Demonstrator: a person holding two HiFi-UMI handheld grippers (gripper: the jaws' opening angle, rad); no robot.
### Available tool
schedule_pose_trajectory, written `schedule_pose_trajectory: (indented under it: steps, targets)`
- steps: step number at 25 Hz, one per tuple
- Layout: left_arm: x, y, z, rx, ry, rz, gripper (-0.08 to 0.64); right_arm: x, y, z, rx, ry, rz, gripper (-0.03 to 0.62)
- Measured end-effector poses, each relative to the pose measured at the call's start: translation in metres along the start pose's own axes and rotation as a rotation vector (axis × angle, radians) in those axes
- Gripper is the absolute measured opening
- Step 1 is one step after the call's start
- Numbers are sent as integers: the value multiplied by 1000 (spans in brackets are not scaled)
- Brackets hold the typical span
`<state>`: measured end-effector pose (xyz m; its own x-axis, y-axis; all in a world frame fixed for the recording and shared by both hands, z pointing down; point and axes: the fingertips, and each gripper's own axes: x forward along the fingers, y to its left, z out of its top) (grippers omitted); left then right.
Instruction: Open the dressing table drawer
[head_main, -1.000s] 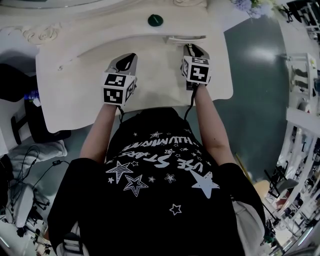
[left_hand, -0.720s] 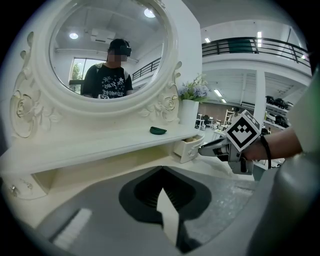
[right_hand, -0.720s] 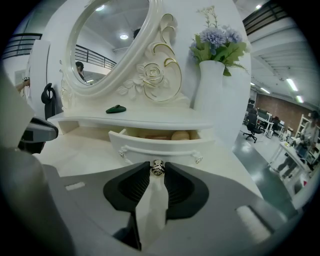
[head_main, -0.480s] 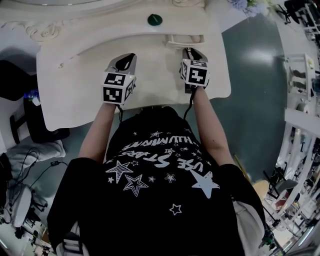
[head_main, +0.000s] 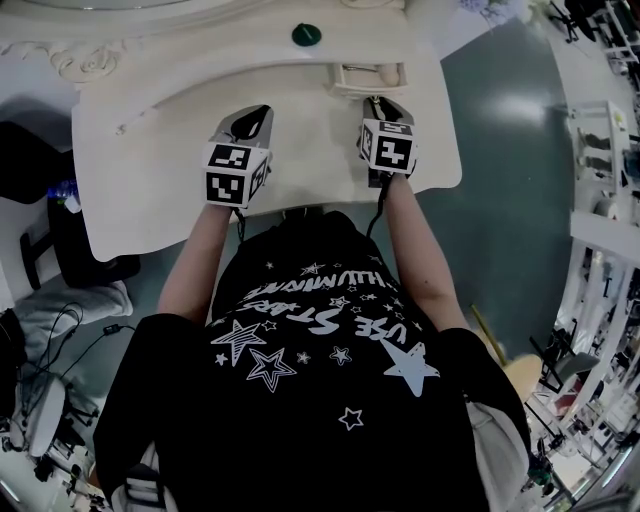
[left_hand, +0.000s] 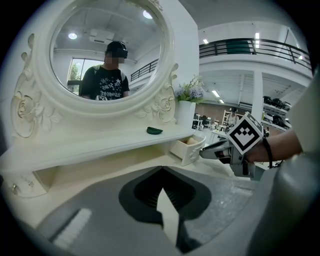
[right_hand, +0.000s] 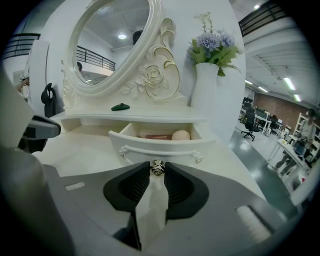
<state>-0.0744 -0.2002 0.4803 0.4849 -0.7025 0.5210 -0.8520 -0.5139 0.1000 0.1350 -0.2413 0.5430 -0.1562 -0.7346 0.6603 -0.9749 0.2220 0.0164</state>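
Observation:
The small white drawer (right_hand: 159, 144) under the dressing table's shelf stands pulled out, with a pink box and a round beige thing inside. My right gripper (right_hand: 158, 169) is shut on the drawer's little metal knob (right_hand: 158, 166) at the middle of its front. From the head view the drawer (head_main: 371, 77) sticks out just beyond the right gripper (head_main: 377, 101). My left gripper (head_main: 254, 116) hovers over the tabletop to the left, shut with nothing in it (left_hand: 161, 172). From the left gripper view the drawer (left_hand: 188, 148) shows at the right.
A dark green object (head_main: 306, 35) lies on the shelf (right_hand: 125, 118) above the drawer. An oval mirror (left_hand: 107, 55) rises behind, and a white vase of flowers (right_hand: 207, 92) stands at the right. The tabletop's front edge (head_main: 300, 210) is close to the person's body.
The drawer has slid out from under the shelf toward the person, drawn by the right gripper on its knob. The left gripper has stayed in place.

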Motion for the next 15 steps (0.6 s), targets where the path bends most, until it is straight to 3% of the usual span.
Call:
schedule_pose_trajectory:
  steps: [15]
  targets:
    - [1, -8, -4, 12, 11, -8, 2, -4, 0, -6, 8, -21, 1, 123]
